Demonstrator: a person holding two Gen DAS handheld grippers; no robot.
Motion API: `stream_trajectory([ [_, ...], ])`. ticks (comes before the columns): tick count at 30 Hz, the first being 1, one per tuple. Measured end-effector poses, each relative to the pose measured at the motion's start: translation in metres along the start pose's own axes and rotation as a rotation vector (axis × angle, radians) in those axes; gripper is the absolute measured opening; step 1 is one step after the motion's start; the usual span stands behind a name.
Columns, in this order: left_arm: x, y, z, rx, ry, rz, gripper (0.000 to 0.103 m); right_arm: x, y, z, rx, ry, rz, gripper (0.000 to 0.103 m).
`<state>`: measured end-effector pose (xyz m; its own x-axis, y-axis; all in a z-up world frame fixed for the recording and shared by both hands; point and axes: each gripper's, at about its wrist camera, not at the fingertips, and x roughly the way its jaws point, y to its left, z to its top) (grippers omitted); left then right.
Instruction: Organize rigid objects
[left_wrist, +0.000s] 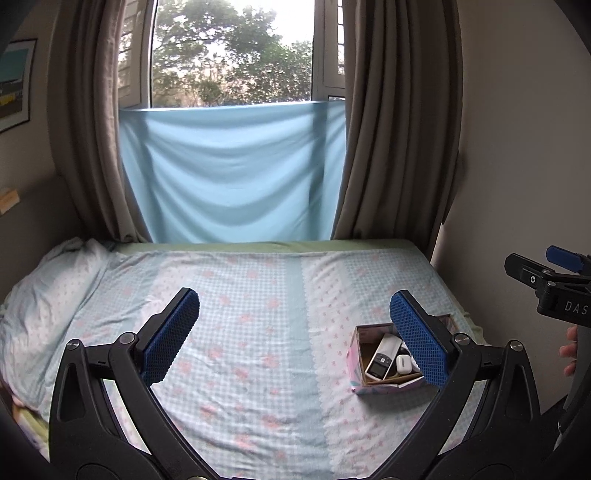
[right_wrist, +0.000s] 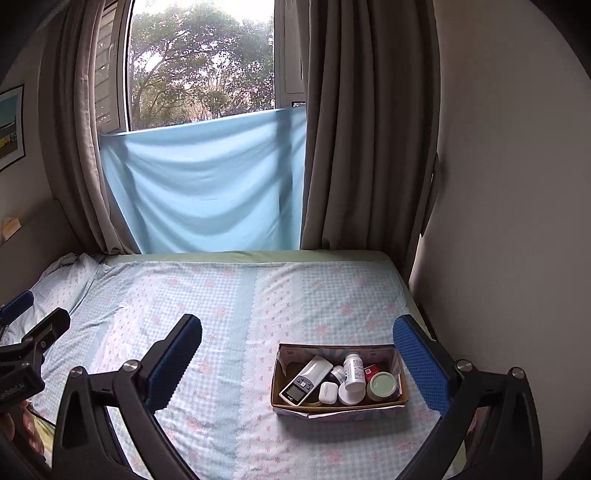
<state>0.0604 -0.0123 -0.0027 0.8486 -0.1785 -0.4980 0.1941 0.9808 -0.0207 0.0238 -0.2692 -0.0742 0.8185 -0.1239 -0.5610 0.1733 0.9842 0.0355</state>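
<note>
Your left gripper (left_wrist: 294, 325) hangs above the bed with its two blue-padded fingers (left_wrist: 170, 334) spread wide and nothing between them; the right gripper (right_wrist: 297, 349) is the same, fingers wide apart and empty. The task's things are all gathered in the open cardboard box with a pastel patterned outside (right_wrist: 402, 371), which sits on the blue-and-white checked bedsheet with pink flowers (right_wrist: 221, 314), at about five o'clock from the middle of the right wrist view and just inside your right gripper's right-hand finger. In that box, the white remote control with a small grey screen (right_wrist: 306, 380) leans diagonally against the nine o'clock end, the small white earbud case (right_wrist: 328, 392) lies just beside it, the white pill bottle with a printed label (right_wrist: 352, 371) lies tilted near the middle, and the glass jar with a pale green lid (right_wrist: 382, 384) stands at the three o'clock end, with a small red item (right_wrist: 370, 369) just behind it. In the left wrist view the same box (left_wrist: 355, 360) sits at four o'clock, partly hidden by your left gripper's right-hand finger, so only the remote and the earbud case show there. A pale pillow (left_wrist: 48, 288) lies at nine o'clock, and a light blue cloth (left_wrist: 229, 170) hangs across the window between brown curtains (left_wrist: 388, 147) at twelve o'clock.
</note>
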Motion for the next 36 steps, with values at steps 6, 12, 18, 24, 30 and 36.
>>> stream_trajectory([
  [6, -0.003, -0.004, -0.001, 0.01, -0.001, -0.005, 0.103, -0.006, -0.001, -0.001, 0.011, -0.01, -0.003, 0.103],
  [12, -0.006, -0.006, -0.001, 0.014, -0.007, -0.008, 0.103, -0.008, -0.002, -0.002, 0.012, -0.01, -0.002, 0.103],
  [18, -0.007, -0.009, -0.001, 0.019, -0.007, -0.007, 0.103, -0.009, -0.003, -0.003, 0.014, -0.009, -0.001, 0.103],
  [24, -0.008, -0.012, 0.0, 0.028, -0.012, -0.011, 0.103, -0.012, -0.003, -0.005, 0.019, -0.013, -0.005, 0.103],
  [30, -0.008, -0.013, 0.001, 0.035, -0.015, -0.011, 0.103, -0.015, -0.002, -0.007, 0.023, -0.016, -0.01, 0.103],
  [36, -0.008, -0.014, 0.001, 0.036, -0.019, -0.007, 0.103, -0.015, -0.002, -0.006, 0.025, -0.014, -0.009, 0.103],
])
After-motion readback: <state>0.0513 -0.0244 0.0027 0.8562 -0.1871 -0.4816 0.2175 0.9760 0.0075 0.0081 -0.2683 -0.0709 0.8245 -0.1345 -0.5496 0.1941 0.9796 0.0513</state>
